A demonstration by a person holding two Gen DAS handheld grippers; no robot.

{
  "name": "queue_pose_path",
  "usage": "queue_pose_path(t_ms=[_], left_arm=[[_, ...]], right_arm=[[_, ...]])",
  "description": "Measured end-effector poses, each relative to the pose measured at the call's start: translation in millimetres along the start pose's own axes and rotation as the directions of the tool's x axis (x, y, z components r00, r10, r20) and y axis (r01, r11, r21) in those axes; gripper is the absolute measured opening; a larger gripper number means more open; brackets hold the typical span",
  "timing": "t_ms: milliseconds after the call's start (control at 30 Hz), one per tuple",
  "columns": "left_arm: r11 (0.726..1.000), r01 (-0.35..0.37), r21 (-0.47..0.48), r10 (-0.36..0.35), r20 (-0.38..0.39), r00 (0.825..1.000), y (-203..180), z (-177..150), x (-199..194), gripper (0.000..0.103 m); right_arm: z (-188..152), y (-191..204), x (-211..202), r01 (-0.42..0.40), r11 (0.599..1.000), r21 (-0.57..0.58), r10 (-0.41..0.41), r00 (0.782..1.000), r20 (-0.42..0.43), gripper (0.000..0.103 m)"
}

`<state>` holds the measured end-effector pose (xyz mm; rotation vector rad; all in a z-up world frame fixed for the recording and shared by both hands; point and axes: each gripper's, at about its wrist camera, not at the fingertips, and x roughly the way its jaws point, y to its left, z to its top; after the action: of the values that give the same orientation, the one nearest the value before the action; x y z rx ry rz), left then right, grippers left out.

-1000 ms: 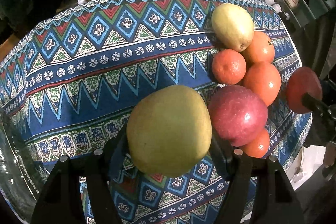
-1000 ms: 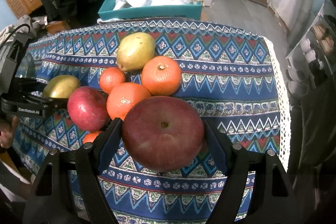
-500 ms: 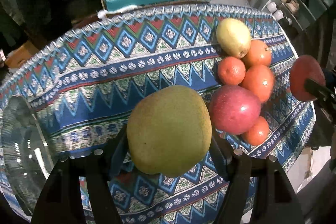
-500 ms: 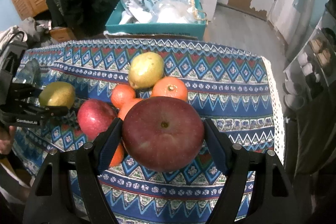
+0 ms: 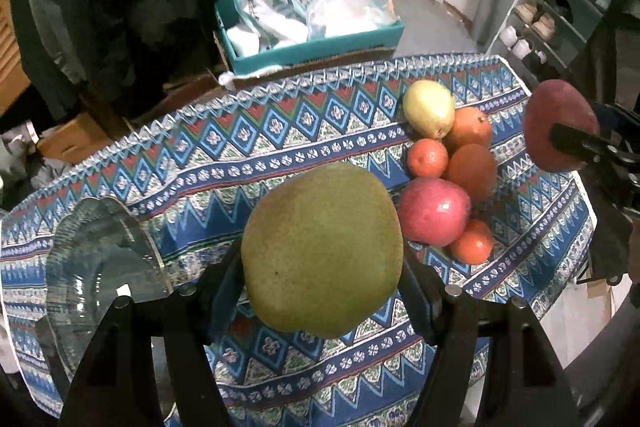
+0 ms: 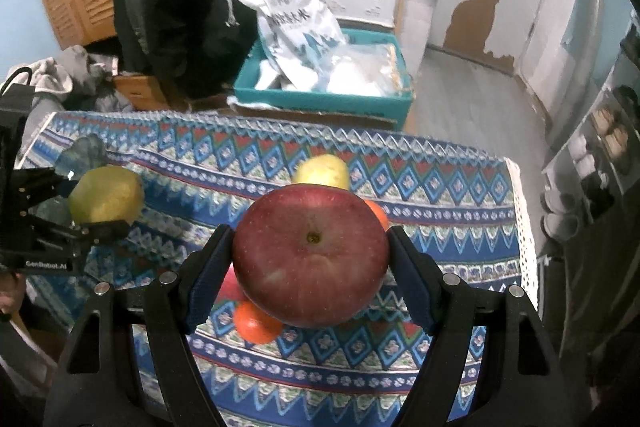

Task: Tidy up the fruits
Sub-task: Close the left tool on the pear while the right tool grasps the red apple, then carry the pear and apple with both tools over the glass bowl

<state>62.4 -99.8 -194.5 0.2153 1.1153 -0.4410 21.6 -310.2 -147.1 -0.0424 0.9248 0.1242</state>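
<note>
My left gripper point(image 5: 322, 279) is shut on a green pear point(image 5: 320, 251) and holds it above the patterned tablecloth point(image 5: 248, 151). My right gripper point(image 6: 310, 267) is shut on a red apple point(image 6: 312, 259), also held above the cloth; that apple shows in the left wrist view point(image 5: 560, 131) at the right. On the cloth lie a yellow pear point(image 5: 428, 109), a red apple point(image 5: 434, 211) and several oranges point(image 5: 470, 169) in a cluster. A clear glass bowl point(image 5: 92, 267) sits at the left. The held pear shows in the right wrist view point(image 6: 106, 195).
A teal box point(image 5: 320, 47) with white bags stands behind the table. A shelf with cups point(image 5: 560, 7) is at the right. The cloth's front and right edges hang off the table.
Both grippers have risen and pulled back with their fruit; the table and fruit cluster look smaller and farther. The glass bowl has come into the left wrist view.
</note>
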Motion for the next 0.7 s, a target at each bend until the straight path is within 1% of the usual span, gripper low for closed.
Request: queue_pose_path(t_ms=[367, 500, 700], left_arm=[[1.0, 0.008, -0.008, -0.007, 0.085, 0.996, 15.8, -11.7, -50.0, 0.072], [1.0, -0.006, -0.002, 0.006, 0.113, 0.994, 22.7, -16.5, -63.2, 0.072], [0.999, -0.005, -0.035, 0.01, 0.133, 0.991, 40.9, -25.5, -79.0, 0.072]], right_arm=[[22.7, 43.9, -21.2, -0.054, 0.998, -0.041, 0.056, 0.997, 0.058, 0.077], [31.5, 63.9, -28.2, -0.078, 0.995, -0.069, 0.083, 0.993, 0.079, 0.077], [41.9, 91.3, -32.6, -0.128, 0.987, -0.101, 0.137, 0.987, 0.088, 0.077]])
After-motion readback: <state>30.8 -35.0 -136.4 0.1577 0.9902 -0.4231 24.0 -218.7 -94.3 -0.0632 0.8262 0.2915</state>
